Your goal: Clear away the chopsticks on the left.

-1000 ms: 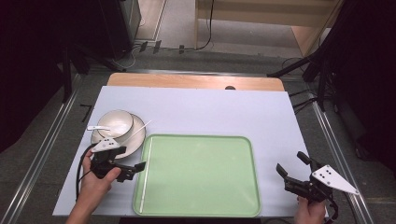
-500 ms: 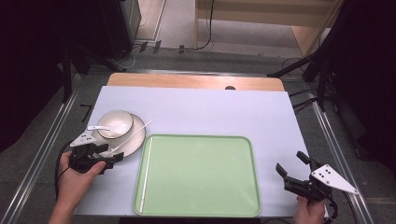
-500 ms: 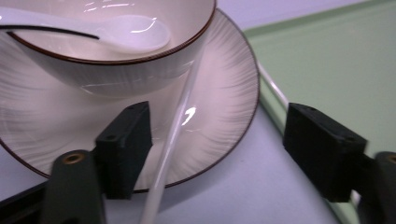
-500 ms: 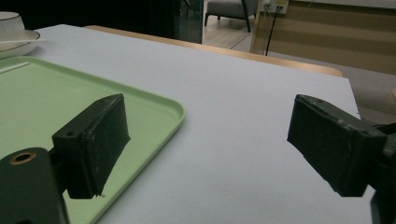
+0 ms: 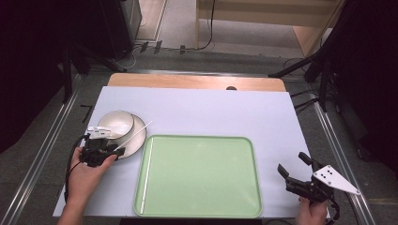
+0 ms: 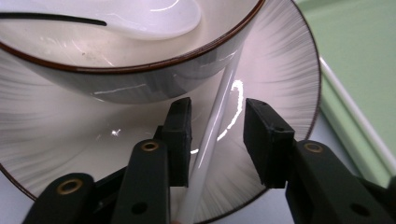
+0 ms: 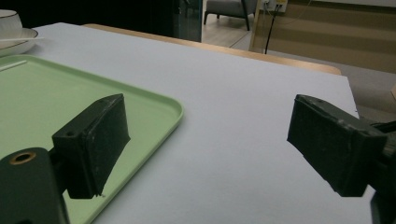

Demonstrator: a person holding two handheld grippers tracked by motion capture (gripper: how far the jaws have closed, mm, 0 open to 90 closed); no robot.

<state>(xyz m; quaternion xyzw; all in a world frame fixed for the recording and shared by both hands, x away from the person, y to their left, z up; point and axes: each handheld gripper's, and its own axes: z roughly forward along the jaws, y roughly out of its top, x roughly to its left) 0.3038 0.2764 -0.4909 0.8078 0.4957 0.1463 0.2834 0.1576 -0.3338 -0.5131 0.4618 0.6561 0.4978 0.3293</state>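
Note:
A white bowl (image 5: 116,123) with a dark rim stands on a ribbed plate (image 5: 136,138) at the table's left. In the bowl (image 6: 140,70) lies a white spoon (image 6: 154,18). A white chopstick (image 5: 136,133) rests slanted across the plate (image 6: 285,60). My left gripper (image 5: 112,150) is at the plate's near edge. In the left gripper view this gripper (image 6: 218,116) is open, with the chopstick (image 6: 231,74) between its jaws and a gap on each side. A second chopstick (image 5: 146,176) lies inside the green tray (image 5: 202,140). My right gripper (image 5: 292,162) hovers open over the table's right front, empty (image 7: 212,116).
The tray (image 7: 154,100) covers the middle front of the pale table (image 5: 211,108). A wooden strip (image 5: 197,82) runs along the table's far edge. Metal rails (image 5: 47,145) flank the table, with dark stands and cables beyond.
My left gripper has moved from beside the tray's left edge, out to the left, then up to the plate, where it now straddles the chopstick. The right gripper has stayed put.

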